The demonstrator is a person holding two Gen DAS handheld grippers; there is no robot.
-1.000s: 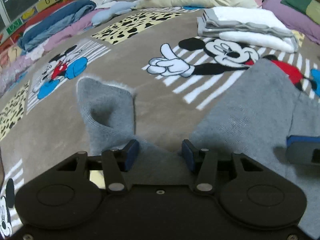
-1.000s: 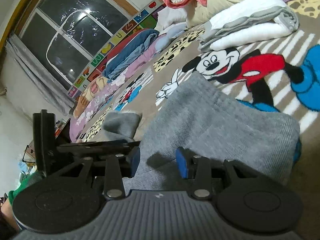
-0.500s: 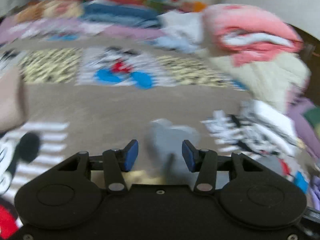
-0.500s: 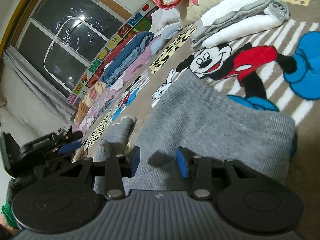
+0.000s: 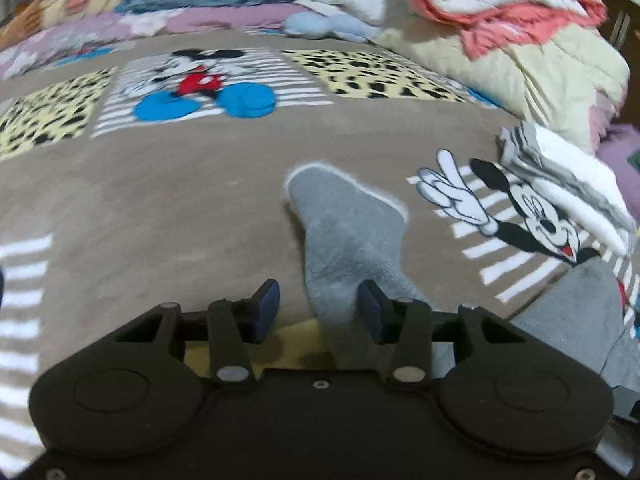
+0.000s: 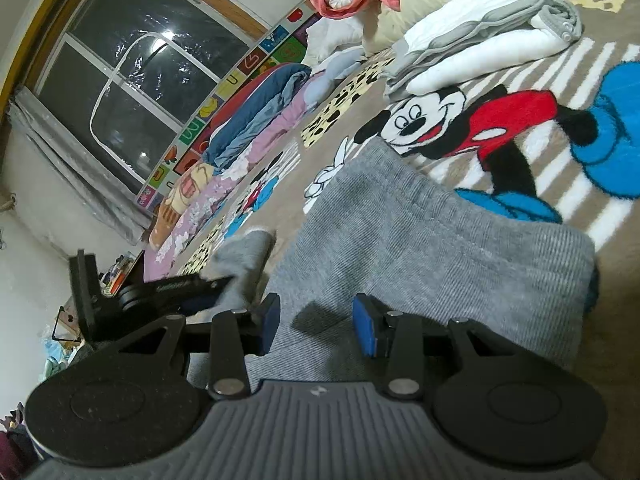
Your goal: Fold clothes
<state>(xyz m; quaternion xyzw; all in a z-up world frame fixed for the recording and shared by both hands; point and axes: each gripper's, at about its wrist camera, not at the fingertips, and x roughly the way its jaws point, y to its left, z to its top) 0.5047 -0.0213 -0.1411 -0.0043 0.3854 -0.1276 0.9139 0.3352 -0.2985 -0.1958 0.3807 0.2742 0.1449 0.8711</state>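
Grey garment (image 6: pixel 420 248) lies between the open right claw (image 6: pixel 316 324) fingers.

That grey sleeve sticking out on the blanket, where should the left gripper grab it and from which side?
Probably the cuff end of the grey sleeve: it is the free, narrow tip, lying flat on the cartoon blanket away from the garment's body. Bring the open left gripper forward along the sleeve from the shoulder side, then pinch one edge of the cuff.

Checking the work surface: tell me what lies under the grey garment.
The grey garment lies on the Mickey Mouse blanket, covering part of the print. Anything else beneath is hidden.
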